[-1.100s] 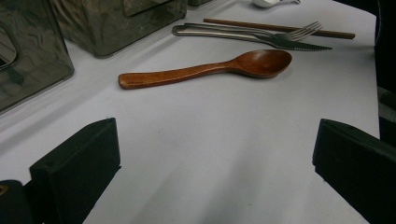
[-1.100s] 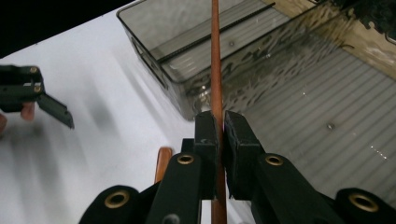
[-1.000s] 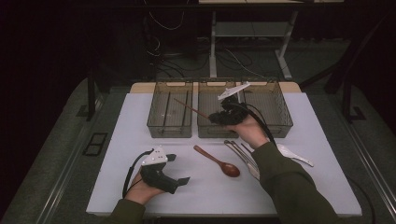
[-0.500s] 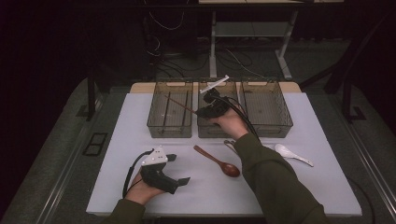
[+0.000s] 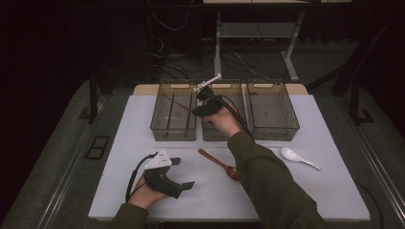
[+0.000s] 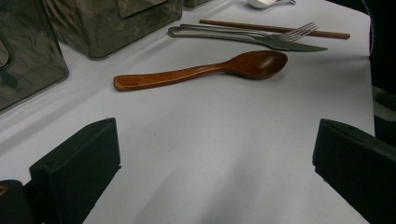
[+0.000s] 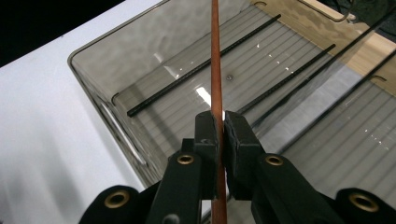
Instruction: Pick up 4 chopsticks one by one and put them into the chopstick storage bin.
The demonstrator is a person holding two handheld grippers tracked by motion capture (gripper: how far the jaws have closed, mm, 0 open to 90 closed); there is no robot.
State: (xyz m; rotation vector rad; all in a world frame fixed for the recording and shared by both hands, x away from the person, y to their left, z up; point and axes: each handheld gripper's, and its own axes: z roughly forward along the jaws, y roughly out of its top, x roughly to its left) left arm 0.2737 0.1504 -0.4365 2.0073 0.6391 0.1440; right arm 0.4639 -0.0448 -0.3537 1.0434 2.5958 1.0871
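1. While the left hand rests near the table's front-left corner, the right gripper (image 5: 197, 109) is up at the back edge, over the row of three clear bins.
2. Jaws pressed together on a thin brown chopstick (image 7: 215, 65) — the right gripper view shows both black pads squeezing it, the stick running straight up between them.
3. That chopstick hangs above the left bin (image 5: 173, 116), slanting across its open top in the high view; black chopsticks (image 7: 201, 67) already lie on the bin's ribbed floor below.
4. Left gripper (image 5: 177, 172) sits on the white table (image 5: 124, 143), jaws wide apart, nothing between them.
5. Just ahead of those open jaws lies a wooden spoon (image 6: 205, 71), flat on the table near the middle.
6. Beyond it, a fork (image 6: 243, 33), a knife and another brown chopstick (image 6: 275, 29) lie side by side.
7. Over toward the right edge, a white spoon (image 5: 298, 157) lies on its own, well apart from the rest.
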